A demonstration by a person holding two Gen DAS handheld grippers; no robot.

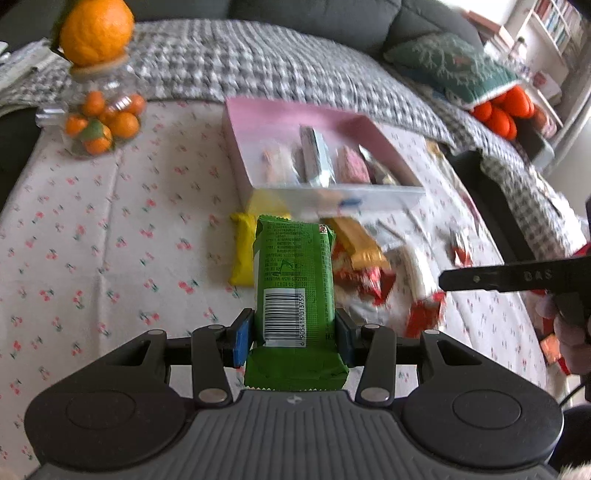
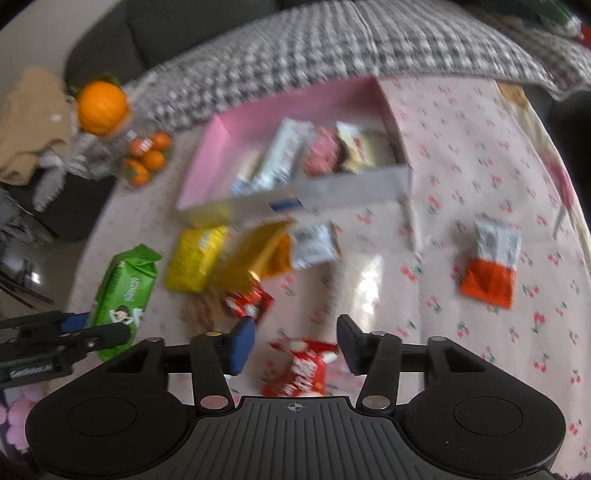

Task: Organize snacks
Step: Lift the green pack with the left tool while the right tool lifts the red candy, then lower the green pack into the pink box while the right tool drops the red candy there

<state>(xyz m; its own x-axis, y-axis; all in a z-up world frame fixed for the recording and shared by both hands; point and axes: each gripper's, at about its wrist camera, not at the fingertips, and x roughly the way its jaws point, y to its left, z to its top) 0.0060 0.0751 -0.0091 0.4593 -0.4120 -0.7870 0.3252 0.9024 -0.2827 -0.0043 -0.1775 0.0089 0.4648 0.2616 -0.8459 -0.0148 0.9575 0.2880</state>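
Observation:
My left gripper (image 1: pixel 293 321) is shut on a green snack pack (image 1: pixel 293 266), barcode side up, held above the cherry-print tablecloth (image 1: pixel 110 240). The same green pack (image 2: pixel 123 284) shows at the left of the right wrist view. A pink box (image 1: pixel 258 122) behind it holds several wrapped snacks. My right gripper (image 2: pixel 295 339) stands open over a red snack pack (image 2: pixel 301 365) that lies on the cloth between its jaws, pads apart from it. Loose on the cloth are a yellow pack (image 2: pixel 195 258), a gold pack (image 2: pixel 258 254), a white pack (image 2: pixel 314 247) and an orange-and-white bar (image 2: pixel 491 266).
A glass jar of small oranges (image 1: pixel 99 114) with a large orange (image 1: pixel 96 31) on its lid stands at the table's far left. A checked blanket (image 1: pixel 258 59) covers the sofa behind. A green cushion (image 1: pixel 450 62) lies at the far right.

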